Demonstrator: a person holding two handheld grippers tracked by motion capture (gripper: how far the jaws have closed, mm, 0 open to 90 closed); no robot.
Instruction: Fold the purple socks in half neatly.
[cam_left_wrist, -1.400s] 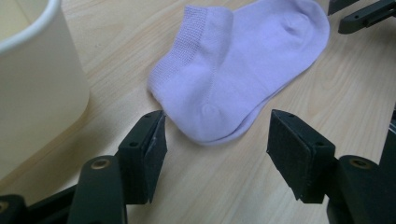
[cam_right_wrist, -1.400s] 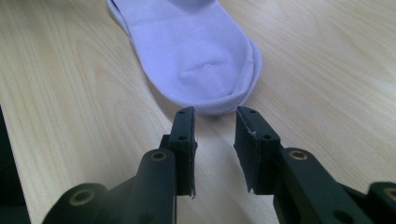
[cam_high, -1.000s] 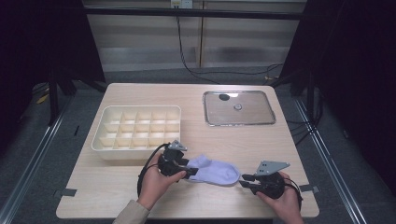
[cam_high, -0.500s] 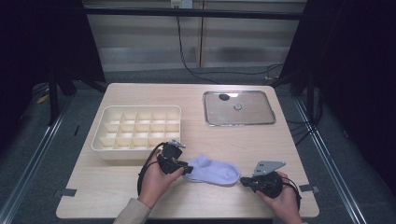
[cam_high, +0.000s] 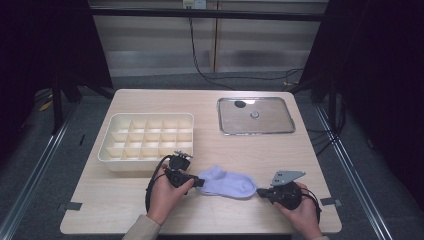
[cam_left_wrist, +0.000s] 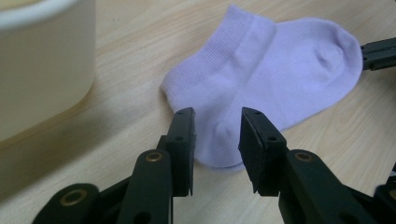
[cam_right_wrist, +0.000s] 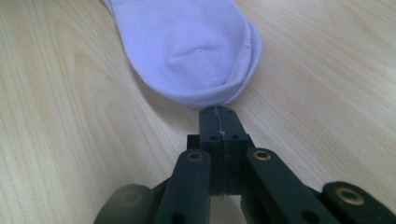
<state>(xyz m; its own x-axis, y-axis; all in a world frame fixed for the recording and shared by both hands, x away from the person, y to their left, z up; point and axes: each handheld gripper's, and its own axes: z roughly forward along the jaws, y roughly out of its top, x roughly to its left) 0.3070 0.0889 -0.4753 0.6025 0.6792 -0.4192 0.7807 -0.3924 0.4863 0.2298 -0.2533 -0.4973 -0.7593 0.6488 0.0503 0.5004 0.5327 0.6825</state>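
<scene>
High view: lilac sock (cam_high: 227, 182) flat near table (cam_high: 210, 220) front edge, bare wood around it. Left gripper (cam_high: 199, 182) jaws spread, just closing, astride heel; right gripper (cam_high: 261, 191) pressed together at toe.

The sock (cam_high: 227, 181) lay on the surface (cam_high: 200, 107) near its front edge. Behind the sock and to its left sat the compartment tray (cam_high: 146, 140); behind it and to the right lay the flat metal tray (cam_high: 255, 115). The left gripper (cam_high: 199, 182) was at the sock's left end, the right gripper (cam_high: 259, 191) at its right end.
</scene>
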